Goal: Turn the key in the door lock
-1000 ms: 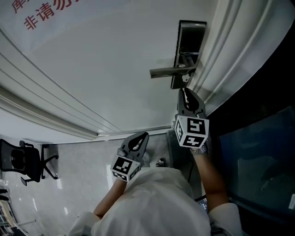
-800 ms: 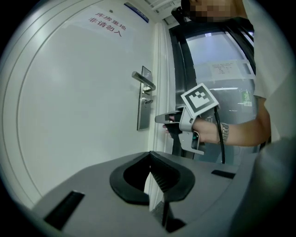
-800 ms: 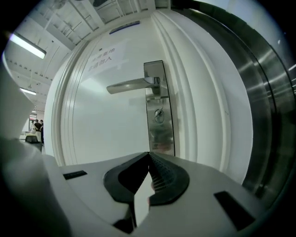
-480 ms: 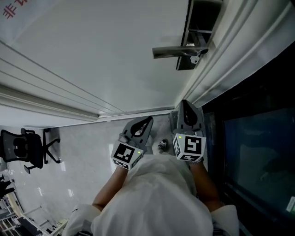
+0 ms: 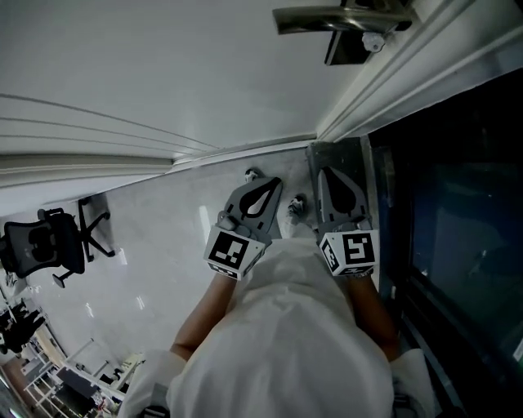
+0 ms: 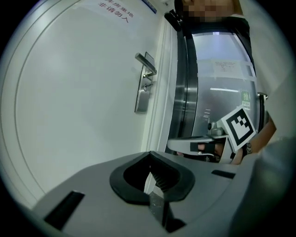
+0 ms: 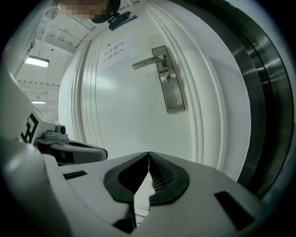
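Down by the person's waist, the left gripper (image 5: 268, 184) and right gripper (image 5: 328, 178) have sunk side by side, each pressed together on nothing. Farther up, at the door's (image 5: 163, 65) latch edge, the key (image 7: 169, 78) sits in the lock under the handle (image 5: 327, 16), abandoned. The turning looks finished.

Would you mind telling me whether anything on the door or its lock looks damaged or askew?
Nothing stands out: the handle and lock plate look straight and intact, and the door shows no damage.
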Action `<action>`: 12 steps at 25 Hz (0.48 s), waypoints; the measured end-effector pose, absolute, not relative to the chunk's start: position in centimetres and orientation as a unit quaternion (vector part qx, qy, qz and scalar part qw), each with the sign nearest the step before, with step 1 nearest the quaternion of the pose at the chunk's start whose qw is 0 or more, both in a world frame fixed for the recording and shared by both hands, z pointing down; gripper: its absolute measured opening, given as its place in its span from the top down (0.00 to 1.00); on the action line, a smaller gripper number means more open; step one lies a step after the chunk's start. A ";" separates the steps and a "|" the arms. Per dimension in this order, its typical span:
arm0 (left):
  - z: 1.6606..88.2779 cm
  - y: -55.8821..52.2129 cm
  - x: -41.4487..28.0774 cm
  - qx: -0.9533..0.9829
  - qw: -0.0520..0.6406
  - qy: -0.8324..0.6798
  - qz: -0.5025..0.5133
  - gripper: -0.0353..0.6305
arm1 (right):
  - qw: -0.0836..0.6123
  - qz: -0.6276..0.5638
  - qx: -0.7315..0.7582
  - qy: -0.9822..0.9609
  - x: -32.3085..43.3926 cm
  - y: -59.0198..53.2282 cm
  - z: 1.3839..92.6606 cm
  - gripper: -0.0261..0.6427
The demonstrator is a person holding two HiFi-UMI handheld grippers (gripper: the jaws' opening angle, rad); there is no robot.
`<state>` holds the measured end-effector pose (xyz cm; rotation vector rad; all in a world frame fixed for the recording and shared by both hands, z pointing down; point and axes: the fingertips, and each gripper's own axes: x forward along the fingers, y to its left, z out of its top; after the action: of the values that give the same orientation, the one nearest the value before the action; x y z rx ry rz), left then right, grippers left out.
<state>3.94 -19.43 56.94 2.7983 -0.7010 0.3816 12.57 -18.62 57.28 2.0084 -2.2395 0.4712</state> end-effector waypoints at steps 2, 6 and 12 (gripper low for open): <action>58.1 -18.6 3.7 0.953 0.126 -0.238 0.137 0.94 | 0.065 0.172 0.650 -0.737 12.1 -17.5 59.2 0.95; 59.7 -17.4 3.3 0.954 0.133 -0.229 0.138 0.94 | 0.096 0.181 0.631 -0.748 10.2 -16.1 62.0 0.95; 59.6 -15.6 2.8 0.956 0.143 -0.227 0.120 0.94 | 0.114 0.173 0.590 -0.781 7.0 -15.3 61.7 0.95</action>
<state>2.77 -15.63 59.58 2.7575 -0.6557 0.3475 7.03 -15.34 61.67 1.7291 -2.2885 0.5076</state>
